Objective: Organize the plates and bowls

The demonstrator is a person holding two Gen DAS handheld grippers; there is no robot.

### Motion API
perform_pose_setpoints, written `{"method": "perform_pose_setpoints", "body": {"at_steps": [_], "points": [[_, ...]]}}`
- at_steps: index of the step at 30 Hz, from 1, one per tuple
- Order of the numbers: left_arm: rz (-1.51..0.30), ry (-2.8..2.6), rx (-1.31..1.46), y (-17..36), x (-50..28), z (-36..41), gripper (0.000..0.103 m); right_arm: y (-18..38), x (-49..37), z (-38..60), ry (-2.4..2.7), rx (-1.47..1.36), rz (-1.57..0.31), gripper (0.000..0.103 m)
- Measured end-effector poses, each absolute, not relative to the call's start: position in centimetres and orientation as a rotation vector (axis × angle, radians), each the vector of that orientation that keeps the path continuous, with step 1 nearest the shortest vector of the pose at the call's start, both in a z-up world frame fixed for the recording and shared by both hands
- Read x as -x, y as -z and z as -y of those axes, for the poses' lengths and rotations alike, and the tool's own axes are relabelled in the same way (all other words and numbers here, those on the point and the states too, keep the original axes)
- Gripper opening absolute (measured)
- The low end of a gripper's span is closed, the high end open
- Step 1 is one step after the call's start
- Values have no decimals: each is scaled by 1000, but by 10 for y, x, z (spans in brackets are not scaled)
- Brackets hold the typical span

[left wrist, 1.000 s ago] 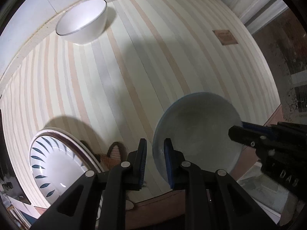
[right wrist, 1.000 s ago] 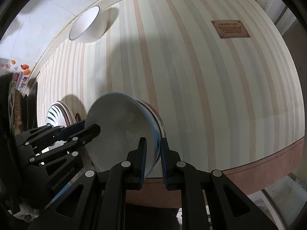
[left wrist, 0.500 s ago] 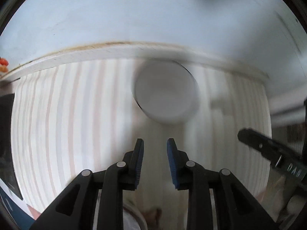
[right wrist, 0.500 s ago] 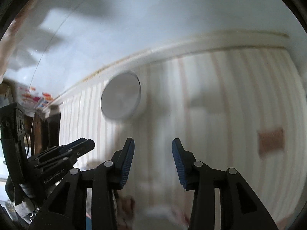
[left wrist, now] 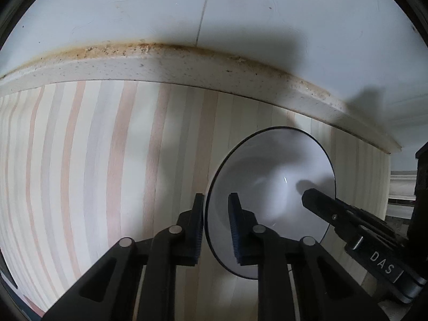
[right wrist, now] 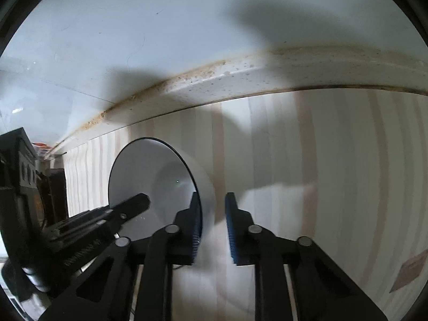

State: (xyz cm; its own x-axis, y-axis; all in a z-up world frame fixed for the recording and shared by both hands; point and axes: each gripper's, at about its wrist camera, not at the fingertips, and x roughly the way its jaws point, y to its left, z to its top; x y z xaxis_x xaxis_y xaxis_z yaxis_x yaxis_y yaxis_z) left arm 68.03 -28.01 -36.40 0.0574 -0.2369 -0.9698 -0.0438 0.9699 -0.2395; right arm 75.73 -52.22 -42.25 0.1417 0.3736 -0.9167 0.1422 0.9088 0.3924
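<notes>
The fingers of the left gripper (left wrist: 216,222) are held apart, with the near rim of the white bowl (left wrist: 270,203) seen in the gap between them: one pad lies outside the wall and the other over the inside, so the rim is straddled but not yet pinched. The fingers of the right gripper (right wrist: 212,220) are likewise spread, set over the opposite side of the white bowl (right wrist: 149,187); its left pad is at the rim, while the other pad stands clear over the striped cloth (right wrist: 334,160). Whether any pad actually touches the porcelain cannot be told.

The two-sided placement is judged to be chosen so that the bowl can be lifted level by opposite rims, with no tilting.

The bowl stands upright on the worktop (left wrist: 80,160), near the speckled back ledge (left wrist: 187,67) under the pale wall (left wrist: 240,13). In each view the other gripper is seen reaching over the bowl. A brown label (right wrist: 409,270) lies on the cloth, well apart.
</notes>
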Motion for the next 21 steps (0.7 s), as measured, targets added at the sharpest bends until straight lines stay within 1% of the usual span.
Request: {"method": "perform_pose_setpoints", "body": {"at_steps": [1,7,12,16,21], "points": [[-1507,148,226,364,-679,281,16,421,-758,519,-178,-423,-1429,11],[-1500,145,208,363,-674,289,16,419,-755,507,-160,-370,-1430,11],[-1481,146,178,352,-667,291,16,416,-752,506,-159,-364,-1435,11],[-1466,155,174,334,-664,293,16,399,-740,515,-164,-366,-1417,11],[-1439,190,162,309,-642,296,16,366,-714,519,-175,-359,-1382,11]]}}
